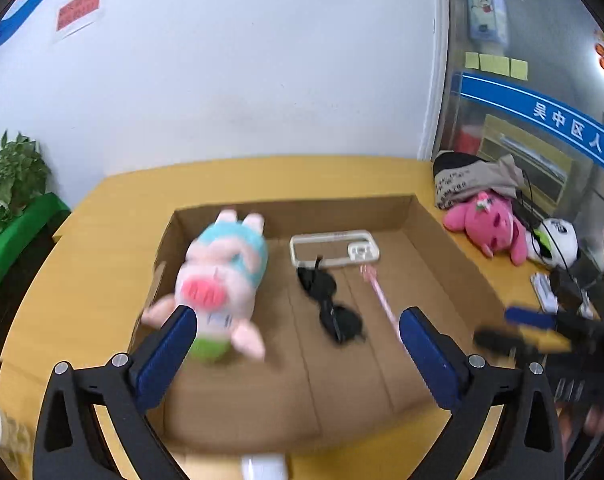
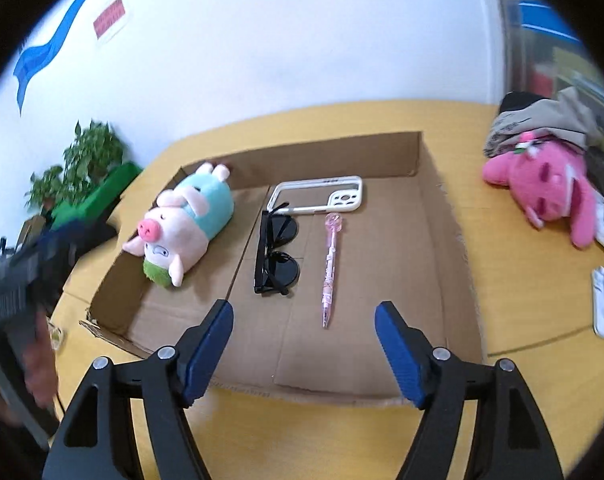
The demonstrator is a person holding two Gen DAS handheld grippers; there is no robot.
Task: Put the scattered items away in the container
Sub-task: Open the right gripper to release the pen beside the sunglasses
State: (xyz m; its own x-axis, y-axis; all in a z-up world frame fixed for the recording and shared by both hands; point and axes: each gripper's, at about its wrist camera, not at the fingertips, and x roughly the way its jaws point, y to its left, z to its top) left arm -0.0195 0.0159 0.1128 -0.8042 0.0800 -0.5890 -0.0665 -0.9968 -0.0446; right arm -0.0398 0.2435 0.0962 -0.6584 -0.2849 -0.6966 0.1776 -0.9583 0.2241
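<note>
The cardboard box (image 2: 441, 216) lies open and shallow on the yellow wooden tabletop (image 2: 513, 280), which stands against a white wall (image 2: 282, 40). Inside the box, from left to right: the pig plush (image 2: 182, 228) lies on its back against the left wall; the black sunglasses (image 2: 276, 254) lie folded near the middle; the pink pen (image 2: 329, 270) lies just beside them, parallel; the white phone case (image 2: 319, 196) lies near the rear wall.

The left hand-held gripper (image 1: 298, 330) hovers over the box with its jaws spread wide and nothing between them; its left finger overlaps the pig plush in view, and contact cannot be determined. The right hand-held gripper (image 2: 303, 320) is held above the near edge of the box, jaws likewise wide apart and empty.

Outside the box, on the right of the tabletop, a pink plush (image 2: 549, 192) lies against a bundle of cloth (image 2: 541, 124). A potted plant (image 2: 90, 156) stands at the left beside the wall, which carries a red notice (image 2: 110, 20).
</note>
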